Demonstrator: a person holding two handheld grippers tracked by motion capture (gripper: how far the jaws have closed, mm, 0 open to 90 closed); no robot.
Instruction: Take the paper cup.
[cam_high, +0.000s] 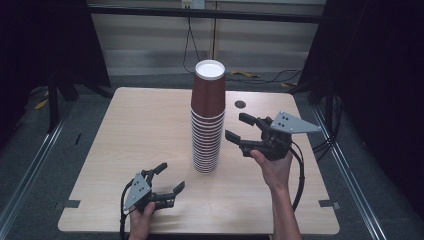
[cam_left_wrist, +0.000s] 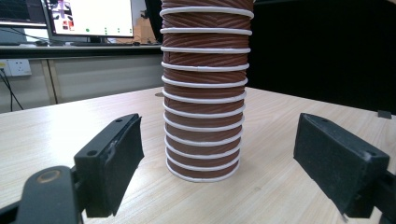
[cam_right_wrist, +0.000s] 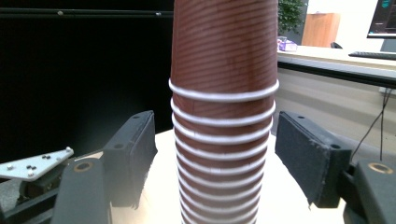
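A tall stack of brown ribbed paper cups (cam_high: 207, 120) with white rims stands upside down in the middle of the wooden table (cam_high: 135, 125). My right gripper (cam_high: 234, 126) is raised just right of the stack, at about half its height, pointing at it. In the right gripper view its jaws stand apart on either side of the stack (cam_right_wrist: 223, 116), and gaps show beside both pads. My left gripper (cam_high: 171, 176) sits low near the table's front edge, left of the stack, jaws wide apart. It faces the stack's base (cam_left_wrist: 204, 121) from a short way off.
A small dark round mark (cam_high: 240, 104) lies on the table behind the stack. Dark frame posts and floor cables surround the table. A lit monitor (cam_left_wrist: 91, 16) stands on a desk beyond the table. The left gripper's grey plate (cam_right_wrist: 35, 163) shows low at the left.
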